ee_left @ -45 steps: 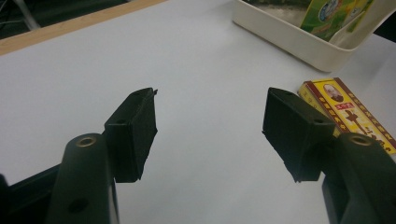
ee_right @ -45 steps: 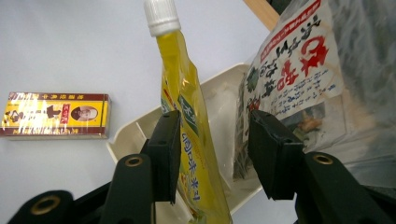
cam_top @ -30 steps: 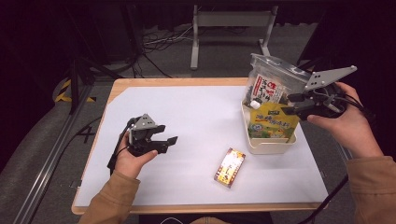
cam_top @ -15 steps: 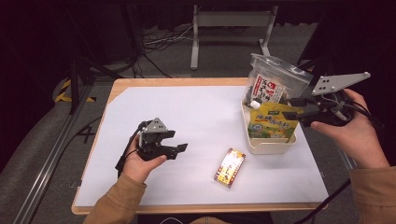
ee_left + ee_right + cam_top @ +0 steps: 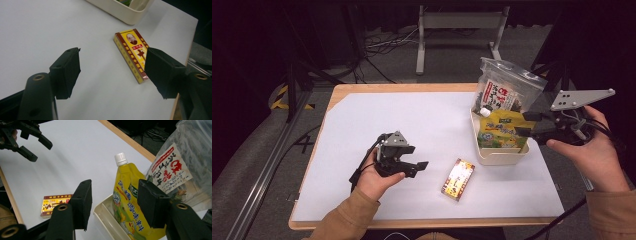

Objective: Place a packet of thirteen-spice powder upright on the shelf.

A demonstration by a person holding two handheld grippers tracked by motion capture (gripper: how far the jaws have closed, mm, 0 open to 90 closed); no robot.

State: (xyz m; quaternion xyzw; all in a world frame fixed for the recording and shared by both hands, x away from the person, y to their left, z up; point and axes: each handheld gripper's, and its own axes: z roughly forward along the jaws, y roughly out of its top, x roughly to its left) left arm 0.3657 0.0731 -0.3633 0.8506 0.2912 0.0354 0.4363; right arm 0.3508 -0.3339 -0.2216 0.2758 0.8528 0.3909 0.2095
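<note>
Left gripper (image 5: 419, 167) hovers over the white table (image 5: 412, 120), jaws apart and just been opening, nothing between them; it points at the yellow-and-red flat box (image 5: 458, 179) lying flat near the table's front edge, just beside the cream bin (image 5: 499, 156). Right gripper (image 5: 524, 125) sits at the bin's right, jaws apart, just been opening, empty. The yellow spouted drink pouch (image 5: 126, 202) stands in the bin with the clear snack bag (image 5: 507, 92) behind it.
</note>
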